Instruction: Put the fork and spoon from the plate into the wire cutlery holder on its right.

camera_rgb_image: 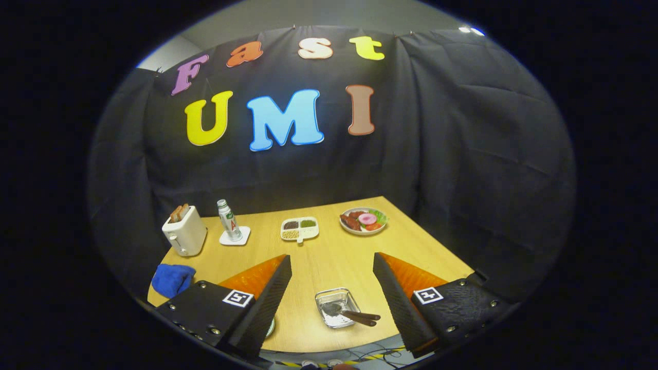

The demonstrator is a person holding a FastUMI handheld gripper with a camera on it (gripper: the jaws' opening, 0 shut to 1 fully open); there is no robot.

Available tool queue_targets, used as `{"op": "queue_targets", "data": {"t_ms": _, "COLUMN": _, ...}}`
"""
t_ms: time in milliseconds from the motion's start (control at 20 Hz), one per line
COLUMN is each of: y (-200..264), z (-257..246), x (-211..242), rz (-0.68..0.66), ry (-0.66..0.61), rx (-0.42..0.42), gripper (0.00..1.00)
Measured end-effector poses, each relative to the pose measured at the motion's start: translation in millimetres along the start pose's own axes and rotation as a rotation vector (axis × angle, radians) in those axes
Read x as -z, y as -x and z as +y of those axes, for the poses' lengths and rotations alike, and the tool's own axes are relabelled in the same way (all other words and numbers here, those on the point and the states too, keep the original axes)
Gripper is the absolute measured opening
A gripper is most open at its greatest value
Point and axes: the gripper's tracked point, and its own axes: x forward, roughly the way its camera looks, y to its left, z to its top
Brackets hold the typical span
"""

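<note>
Claw point(332, 288) wide open, fingers spread far apart, nothing btwn the pads, touching nothing. It hangs above the near end of the wooden worktop point(329, 254).

Btwn the two fingers, slightly nearer the right one, sits a small clear square plate point(337, 307), close to the worktop's near edge. On it lie 2 utensils w/ dark brown handles point(362, 317); the handles stick out over the plate's right side toward the right finger, heads resting inside the plate. One head looks like a spoon bowl; can't tell fork from spoon for sure at this size. Utensils are below the claw, no contact w/ either finger.

A bit of a round greenish thing peeks out from under the left finger; can't tell what it is.

Beyond the fingers, far side of worktop, left to right: white toaster point(185, 234) w/ bread in the slots, bottle point(228, 220) upright on a white coaster, white divided dish point(299, 228) w/ grains, round plate of food point(363, 221). Blue cloth point(172, 279) lies just beside the left finger, at the worktop's left edge.
</note>
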Motion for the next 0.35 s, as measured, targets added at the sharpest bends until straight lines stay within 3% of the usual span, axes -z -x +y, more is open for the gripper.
{"op": "queue_targets", "data": {"t_ms": 200, "y": 8.1, "z": -6.8, "x": -56.0, "rz": -0.272, "ry": -0.078, "rx": 0.023, "gripper": 0.97}}
{"op": "queue_targets", "data": {"t_ms": 350, "y": 14.5, "z": -18.0, "x": -73.2, "rz": -0.401, "ry": -0.070, "rx": 0.046, "gripper": 0.97}}
